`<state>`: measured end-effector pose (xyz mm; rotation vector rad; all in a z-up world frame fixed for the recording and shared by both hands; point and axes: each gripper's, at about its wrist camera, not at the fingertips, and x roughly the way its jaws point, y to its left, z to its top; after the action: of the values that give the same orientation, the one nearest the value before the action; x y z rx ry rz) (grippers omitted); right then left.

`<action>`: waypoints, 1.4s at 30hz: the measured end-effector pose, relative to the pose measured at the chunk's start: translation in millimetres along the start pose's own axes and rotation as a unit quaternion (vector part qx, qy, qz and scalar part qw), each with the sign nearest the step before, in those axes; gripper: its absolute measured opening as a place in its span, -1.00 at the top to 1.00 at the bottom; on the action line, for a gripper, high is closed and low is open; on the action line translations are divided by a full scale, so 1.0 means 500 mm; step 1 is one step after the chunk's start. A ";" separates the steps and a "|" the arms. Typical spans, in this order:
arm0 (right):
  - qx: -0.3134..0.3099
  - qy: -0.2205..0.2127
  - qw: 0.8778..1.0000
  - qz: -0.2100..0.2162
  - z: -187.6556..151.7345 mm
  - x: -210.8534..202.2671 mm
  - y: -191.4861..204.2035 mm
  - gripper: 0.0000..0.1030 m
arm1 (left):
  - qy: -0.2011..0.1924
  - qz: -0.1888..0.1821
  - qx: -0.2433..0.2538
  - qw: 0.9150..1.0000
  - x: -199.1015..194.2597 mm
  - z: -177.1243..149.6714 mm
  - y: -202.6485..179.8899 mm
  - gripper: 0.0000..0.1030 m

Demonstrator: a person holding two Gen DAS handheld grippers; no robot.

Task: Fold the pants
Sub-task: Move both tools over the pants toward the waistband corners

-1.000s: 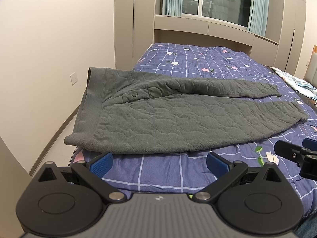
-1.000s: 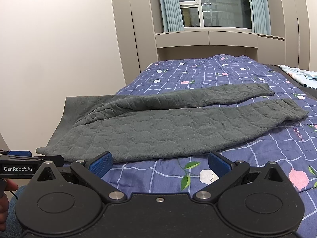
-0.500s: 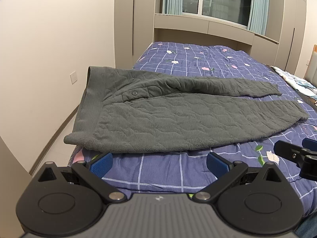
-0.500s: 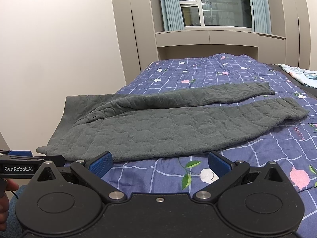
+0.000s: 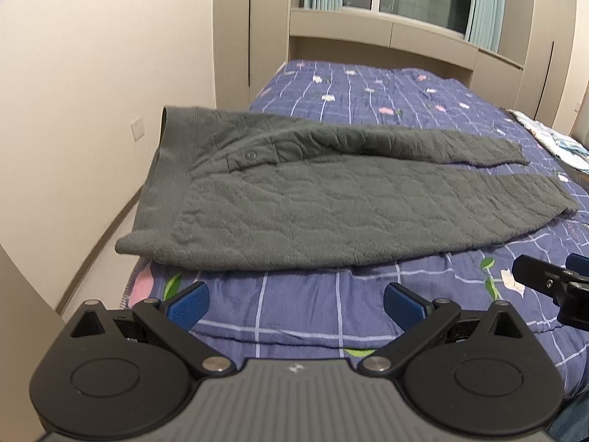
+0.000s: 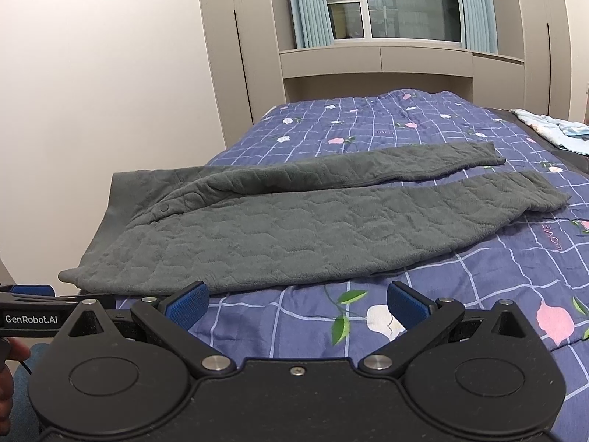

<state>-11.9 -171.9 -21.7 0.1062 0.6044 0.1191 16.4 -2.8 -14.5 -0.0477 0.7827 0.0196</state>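
Both grippers have advanced slightly toward the grey quilted pants (image 5: 331,199), which lie flat across the purple floral bedspread (image 5: 368,84), waistband at the left edge. Left gripper (image 5: 294,304) and right gripper (image 6: 298,302): jaws apart, empty. Risk: the overhanging waistband may slide off the bed if tugged sideways.

Home bedroom, bed (image 6: 423,118) with floral purple quilt, built-in wardrobes (image 6: 235,55), curtained window (image 6: 397,0) above the headboard
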 end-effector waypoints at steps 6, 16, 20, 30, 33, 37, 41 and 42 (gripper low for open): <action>0.002 0.016 1.000 0.000 -0.002 0.015 0.001 -0.99 | 0.025 0.000 -0.004 1.000 0.018 0.003 0.001 -0.99; 0.028 0.091 0.992 -0.087 0.041 0.064 -0.020 -0.99 | 0.070 0.009 -0.057 0.996 0.071 0.052 0.043 -0.99; 0.051 0.110 0.987 -0.103 0.062 0.084 -0.040 -0.99 | 0.060 0.030 -0.056 0.996 0.084 0.083 0.055 -0.99; 0.065 0.139 0.983 -0.099 0.090 0.149 -0.067 -0.99 | 0.051 0.066 -0.053 0.995 0.130 0.154 0.076 -0.99; 0.067 0.150 0.982 -0.098 0.095 0.173 -0.074 -0.99 | 0.048 0.075 -0.053 0.995 0.149 0.179 0.083 -0.99; 0.070 0.161 0.980 -0.093 0.112 0.207 -0.084 -0.99 | 0.037 0.087 -0.049 0.994 0.177 0.220 0.094 -0.99; 0.074 0.165 0.980 -0.086 0.146 0.241 -0.097 -0.99 | 0.022 0.099 -0.037 0.994 0.212 0.275 0.102 -0.99; 0.074 0.163 0.980 -0.083 0.158 0.250 -0.100 -0.99 | 0.018 0.101 -0.034 0.994 0.220 0.288 0.103 -0.99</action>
<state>139.5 -208.4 -33.8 0.1820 0.9478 -0.0731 193.9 55.9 8.1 -0.0342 0.8211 0.2382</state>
